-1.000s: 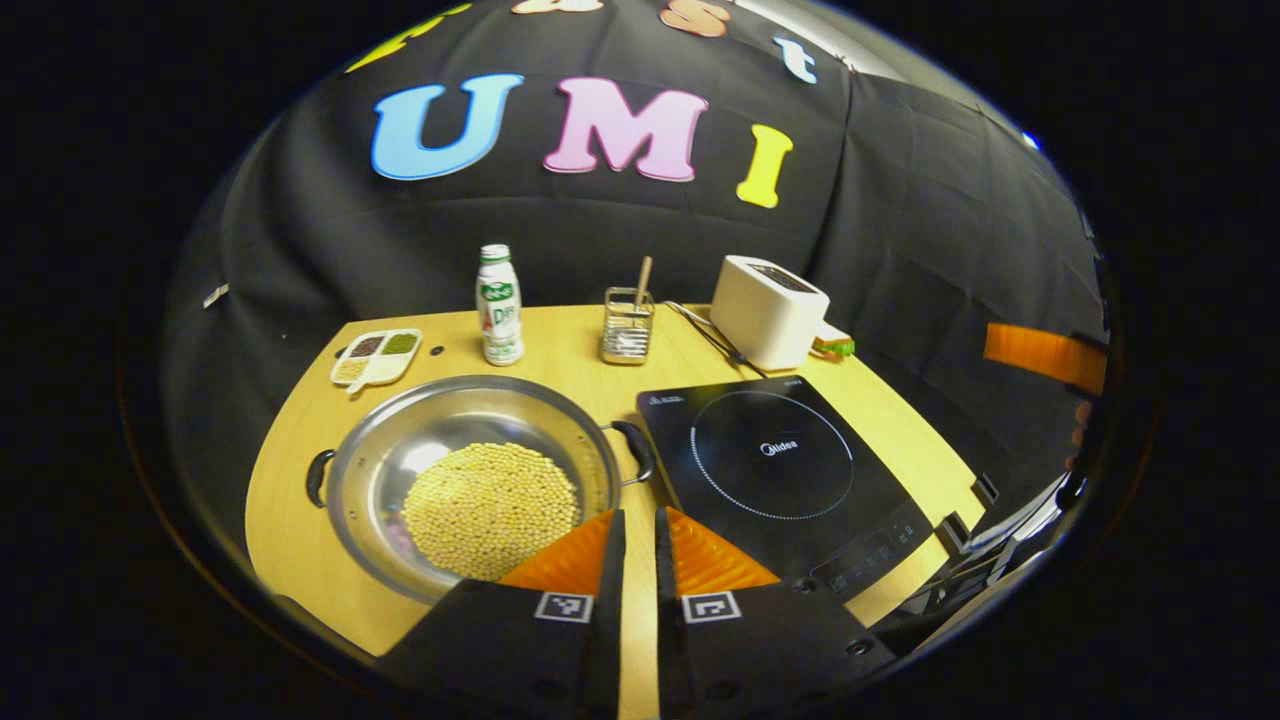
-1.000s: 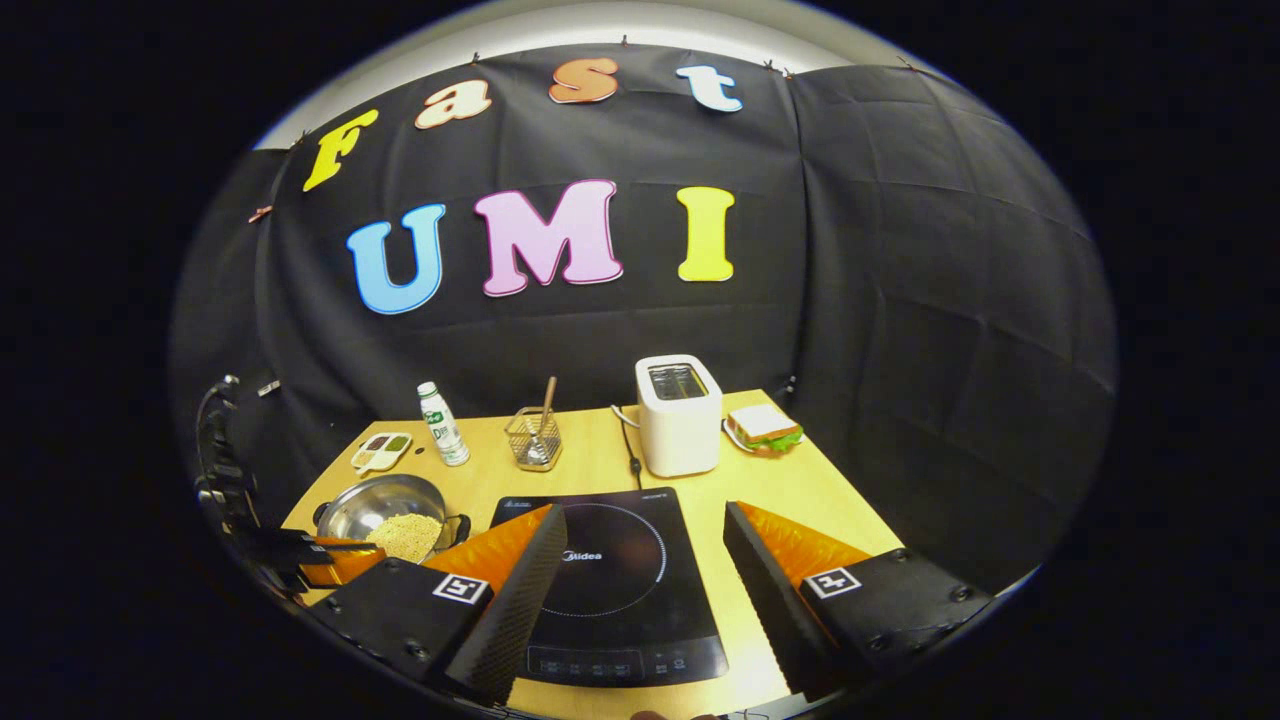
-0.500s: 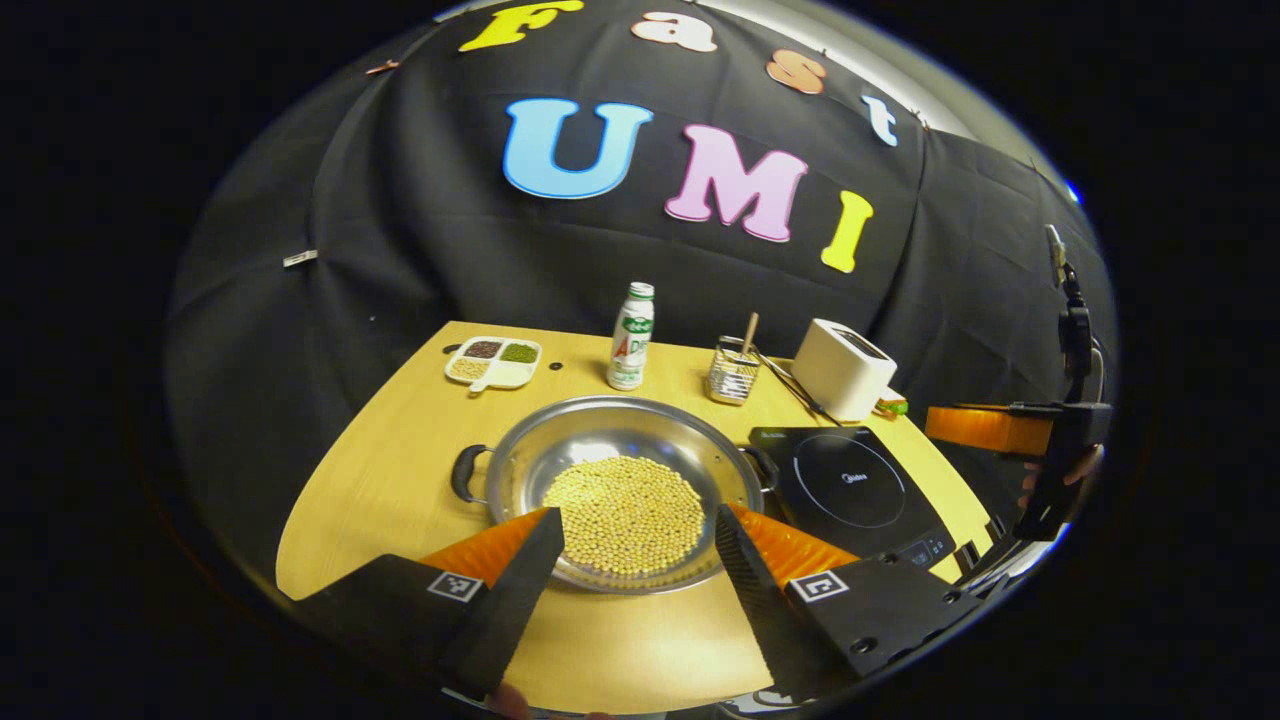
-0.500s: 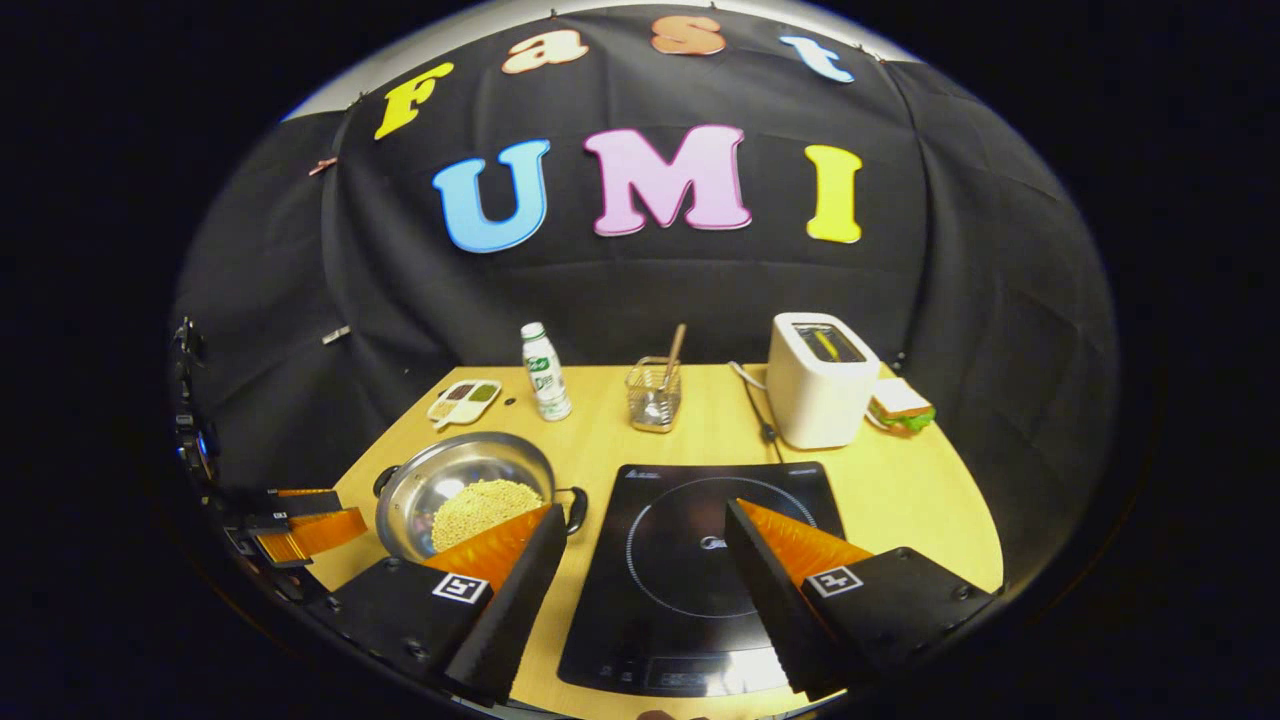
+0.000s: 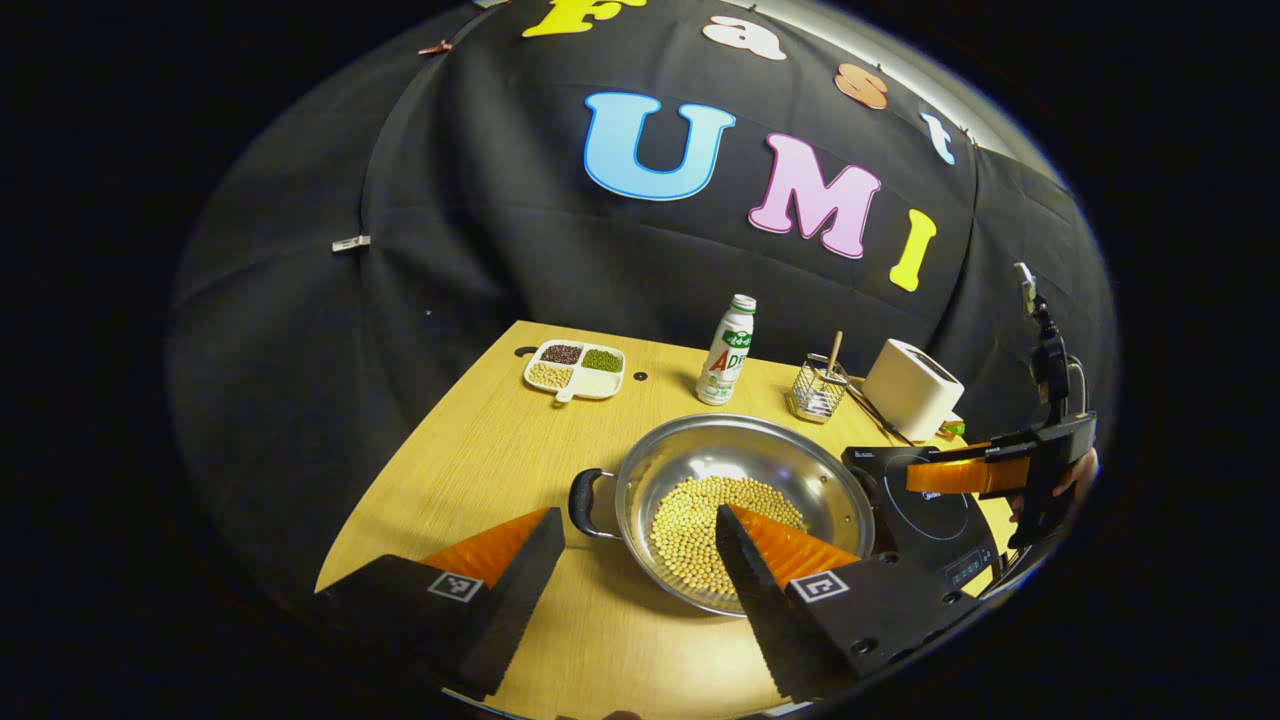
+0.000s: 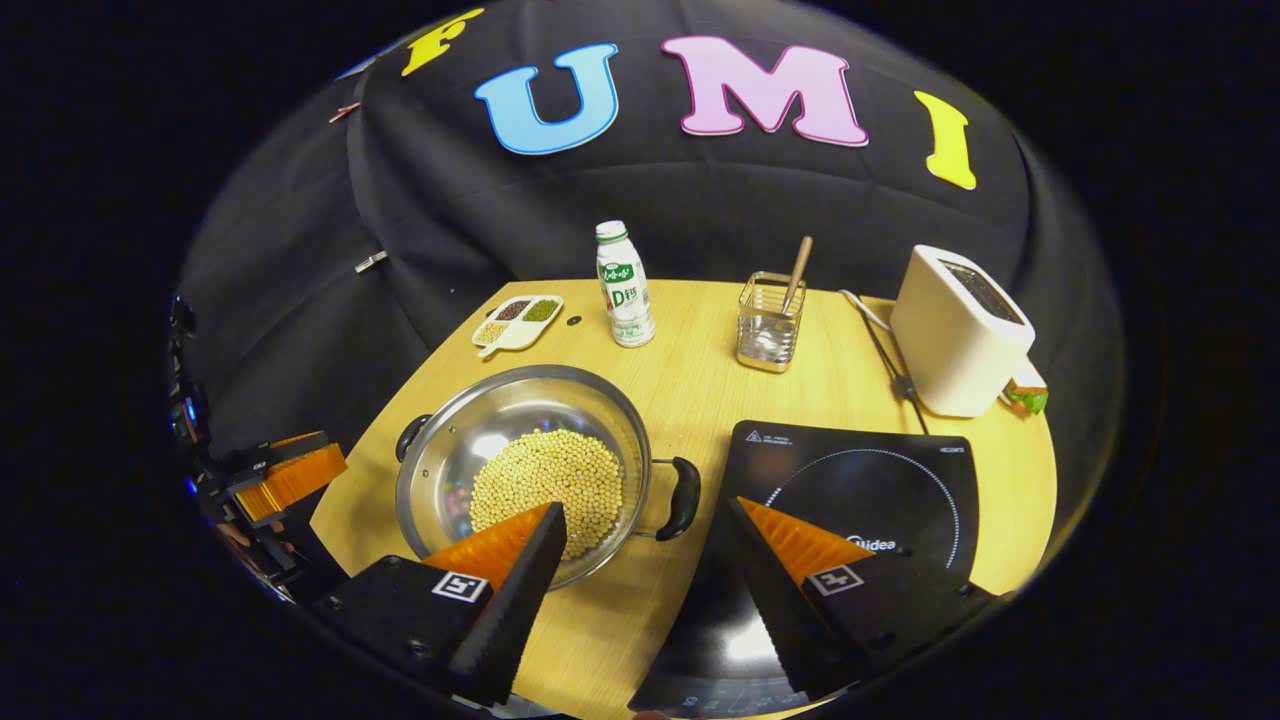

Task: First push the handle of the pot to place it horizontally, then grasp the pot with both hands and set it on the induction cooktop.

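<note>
A steel pot [image 5: 745, 470] [image 6: 500, 440] half full of pale beans stands on the wooden table, its two black handles pointing left and right. The pot's left handle [image 5: 583, 500] lies just ahead of my left gripper [image 5: 640, 540], which is open and holds nothing. The pot's right handle [image 6: 684, 497] sits in line with the gap of my right gripper [image 6: 645, 535], also open with nothing in it. The black induction cooktop [image 6: 880, 490] [image 5: 935, 500] lies right of the pot. The right gripper [image 5: 965, 472] hangs over the cooktop in the left gripper view.
At the back of the table [image 6: 690, 390] stand a small divided dish [image 6: 517, 322], a drink bottle [image 6: 624, 286], a wire holder with a stick [image 6: 768, 322], a white toaster [image 6: 958, 330] and a sandwich [image 6: 1027, 396]. The toaster's cable [image 6: 885, 350] runs toward the cooktop.
My left gripper opened and swung left toward the pot's left handle. The right gripper moved left and lower, from above the cooktop toward the pot's right handle. The pot has not moved.
</note>
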